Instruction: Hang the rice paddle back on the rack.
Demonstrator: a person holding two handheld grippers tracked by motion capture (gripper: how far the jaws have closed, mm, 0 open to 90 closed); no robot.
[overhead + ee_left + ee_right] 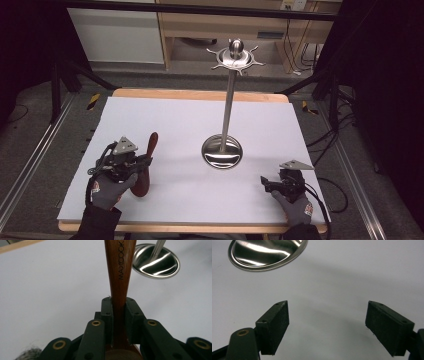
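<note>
Spoon (146,162) handle is clamped tight by the left gripper (143,161) at roughly 8 o'clock on the bench (165,120), probably for hanging on the rack (229,107). Right gripper (267,183) fingers (273,326) are kept apart, empty.

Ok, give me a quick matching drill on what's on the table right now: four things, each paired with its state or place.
Things:
1. left tool
2. right tool
3. wooden utensil
4. steel stand

States:
A. open, nothing between its pads
B. upright, round base on the white table
C. shut on a wooden handle
D. brown, handle printed MAXCOOK

Pairs: 1-C, 2-A, 3-D, 4-B
</note>
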